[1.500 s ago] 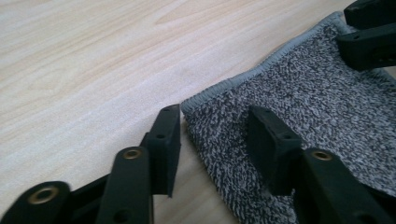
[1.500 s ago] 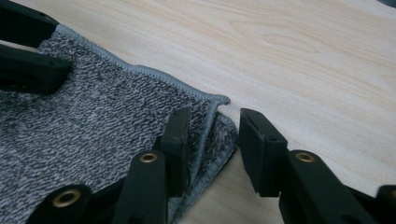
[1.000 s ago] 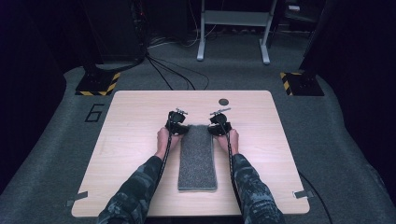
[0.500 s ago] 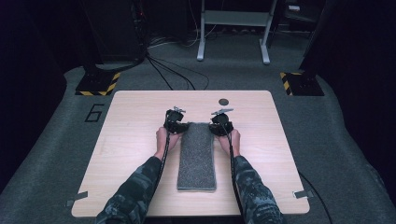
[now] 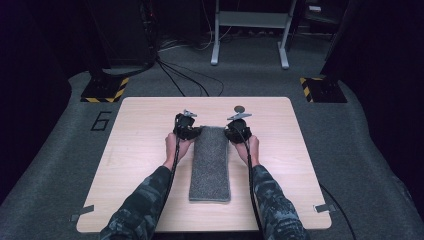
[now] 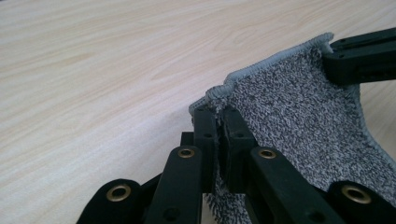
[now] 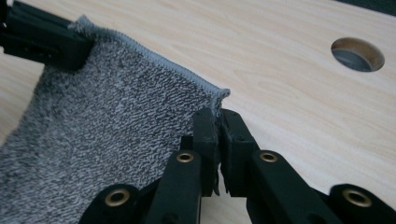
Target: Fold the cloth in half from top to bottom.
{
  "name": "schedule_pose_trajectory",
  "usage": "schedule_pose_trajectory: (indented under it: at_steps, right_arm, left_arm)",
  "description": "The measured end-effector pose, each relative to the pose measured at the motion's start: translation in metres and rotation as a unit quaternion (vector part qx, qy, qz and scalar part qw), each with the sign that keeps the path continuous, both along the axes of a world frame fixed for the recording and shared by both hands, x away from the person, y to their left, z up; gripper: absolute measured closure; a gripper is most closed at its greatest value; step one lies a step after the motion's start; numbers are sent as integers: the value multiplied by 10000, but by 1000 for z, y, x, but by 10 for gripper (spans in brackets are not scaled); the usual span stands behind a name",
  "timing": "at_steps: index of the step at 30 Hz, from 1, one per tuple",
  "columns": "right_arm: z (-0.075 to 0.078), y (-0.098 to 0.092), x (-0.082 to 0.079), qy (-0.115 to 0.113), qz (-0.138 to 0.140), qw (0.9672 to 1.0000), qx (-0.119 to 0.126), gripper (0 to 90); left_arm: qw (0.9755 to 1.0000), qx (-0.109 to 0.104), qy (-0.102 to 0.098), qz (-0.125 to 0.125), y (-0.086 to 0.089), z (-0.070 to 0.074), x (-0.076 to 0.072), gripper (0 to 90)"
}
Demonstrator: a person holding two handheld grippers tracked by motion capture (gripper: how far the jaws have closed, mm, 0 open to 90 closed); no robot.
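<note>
Forearms in camouflage-patterned sleeves (image 5: 142, 210) come in from the near edge of the pale wooden surface (image 5: 135, 165), one on each side of a long, folded, speckled grey terry towel (image 5: 210, 162). The towel lies lengthwise down the middle of the surface, its near end close to you and its far end between your hands. Your left gripper (image 5: 187, 129) has its jaws pressed together on the towel's far left corner; in the left gripper view the stitched hem (image 6: 261, 67) rises out of the pinch, and the corner stands lifted off the wood. Your right gripper (image 5: 236, 131) has its jaws clamped on the far right corner in the same way, with the cloth (image 7: 112, 135) stretched between the two grippers. Just beyond the right gripper, a small round hole (image 5: 240, 108) is cut through the surface near its far edge. Past the surface lie grey carpet (image 5: 65, 150), black cables (image 5: 180, 75) and the feet of a light grey metal stand (image 5: 250, 30).
</note>
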State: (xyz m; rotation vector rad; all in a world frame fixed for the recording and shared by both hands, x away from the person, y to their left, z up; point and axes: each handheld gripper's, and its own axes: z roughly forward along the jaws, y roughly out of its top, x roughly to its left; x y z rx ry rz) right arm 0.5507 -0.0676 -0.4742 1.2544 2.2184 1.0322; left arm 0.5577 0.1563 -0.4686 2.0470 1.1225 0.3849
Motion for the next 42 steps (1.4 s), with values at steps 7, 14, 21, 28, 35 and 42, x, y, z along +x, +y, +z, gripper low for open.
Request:
schedule_pose_trajectory:
  at_steps: [7, 14, 21, 28, 35, 42]
  right_arm:
    - [22, 0, -1, -121, 87, 9999, 48, 858]
    - [42, -3, -3, -290, 213, 9993, 88, 858]
    - [62, -3, -7, -658, 290, 9973, 143, 858]
    - [71, -3, -17, -834, 353, 9956, 237, 857]
    - [72, -7, -34, -999, 518, 9934, 217, 858]
    - [70, -12, -48, -1069, 709, 9914, 278, 857]
  left_arm:
    - [9999, -74, -148, -1, 4, 14, -1, 862]
    - [9993, -87, -373, -48, 7, 34, -5, 861]
    - [9971, -299, -696, -19, 10, 53, -11, 857]
    - [9955, -329, -881, -127, 11, 64, -21, 857]
    - [9947, -295, -955, -240, 13, 61, -33, 854]
    - [9941, -373, -943, -373, 15, 53, -49, 853]
